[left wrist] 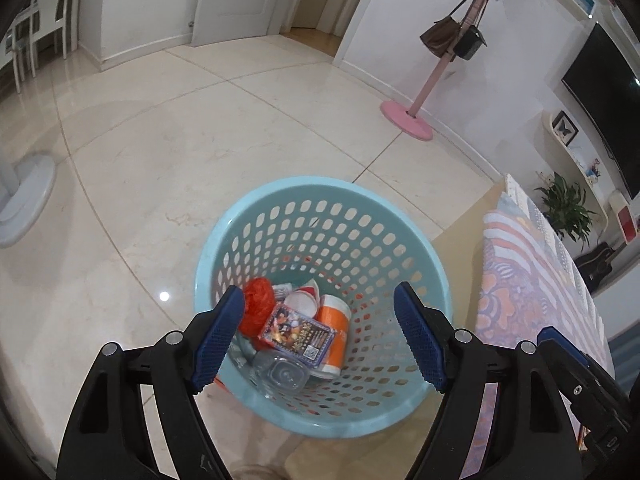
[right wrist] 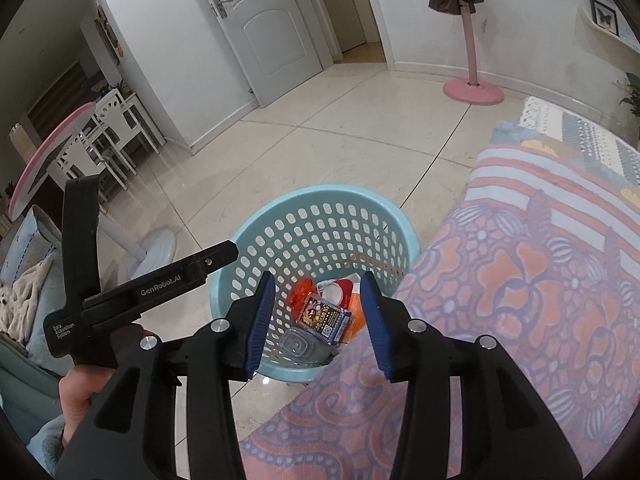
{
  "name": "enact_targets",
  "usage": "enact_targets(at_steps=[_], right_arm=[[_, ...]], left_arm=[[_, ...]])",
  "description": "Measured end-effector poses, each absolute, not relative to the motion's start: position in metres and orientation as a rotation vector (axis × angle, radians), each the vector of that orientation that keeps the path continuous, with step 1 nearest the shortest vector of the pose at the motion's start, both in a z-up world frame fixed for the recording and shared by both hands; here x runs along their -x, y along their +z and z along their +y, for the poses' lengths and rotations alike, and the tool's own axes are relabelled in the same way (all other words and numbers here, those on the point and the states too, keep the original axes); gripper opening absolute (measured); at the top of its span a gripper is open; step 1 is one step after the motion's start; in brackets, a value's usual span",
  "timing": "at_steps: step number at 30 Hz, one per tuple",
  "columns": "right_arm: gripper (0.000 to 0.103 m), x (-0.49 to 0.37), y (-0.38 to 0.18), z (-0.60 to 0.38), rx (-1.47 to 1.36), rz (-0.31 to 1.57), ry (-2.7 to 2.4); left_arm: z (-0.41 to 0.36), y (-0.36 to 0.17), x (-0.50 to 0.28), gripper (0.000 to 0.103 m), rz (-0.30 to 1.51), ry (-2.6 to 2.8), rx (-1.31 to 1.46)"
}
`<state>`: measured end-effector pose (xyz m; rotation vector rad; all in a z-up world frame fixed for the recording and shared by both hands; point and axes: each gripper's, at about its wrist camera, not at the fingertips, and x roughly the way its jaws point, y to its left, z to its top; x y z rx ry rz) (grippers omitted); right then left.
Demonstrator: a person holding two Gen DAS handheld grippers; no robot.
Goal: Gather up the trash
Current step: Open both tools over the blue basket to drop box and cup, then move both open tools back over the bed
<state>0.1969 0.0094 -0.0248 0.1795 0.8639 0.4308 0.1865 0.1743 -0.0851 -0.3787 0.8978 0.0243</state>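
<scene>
Left wrist view looks straight down into the light blue basket [left wrist: 320, 208], which stands on the tiled floor [left wrist: 200, 140] just beside the patterned cloth [left wrist: 532, 280]. My left gripper [left wrist: 320, 336] hangs over the opening with its fingers wide apart and nothing between them. My right gripper [right wrist: 318, 320] hovers over the same basket [right wrist: 316, 216], fingers also spread and empty.

The trash already lies at the bottom: a crumpled red bag [left wrist: 258, 304], a printed card box [left wrist: 298, 330] on top of an orange-and-white cup [left wrist: 334, 326], and a clear plastic container [left wrist: 282, 374] nearest me. From the right wrist view I see the same box [right wrist: 324, 316] and red bag [right wrist: 302, 292].

I judge the drop into the basket to be done, or nearly the whole task, since no loose litter shows on the floor or cloth. To finish well I should lift both grippers straight up, clear of the rim, so I do not tip the basket, then sweep the cameras around for anything missed.
</scene>
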Motion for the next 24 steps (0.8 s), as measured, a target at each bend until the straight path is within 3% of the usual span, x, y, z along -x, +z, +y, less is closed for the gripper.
enact_targets(at_steps=[12, 17, 24], right_arm=[[0.041, -0.151, 0.038, -0.050, -0.188, 0.734, 0.328], [0.049, -0.123, 0.055, -0.093, -0.223, 0.690, 0.247], [0.049, -0.075, 0.071, -0.163, -0.242, 0.654, 0.103]], left_arm=[[0.131, -0.023, -0.165, 0.075, 0.784, -0.102, 0.358], [0.079, 0.002, -0.152, 0.075, 0.760, -0.205, 0.292], [-0.008, 0.015, -0.119, 0.075, 0.769, -0.375, 0.159]])
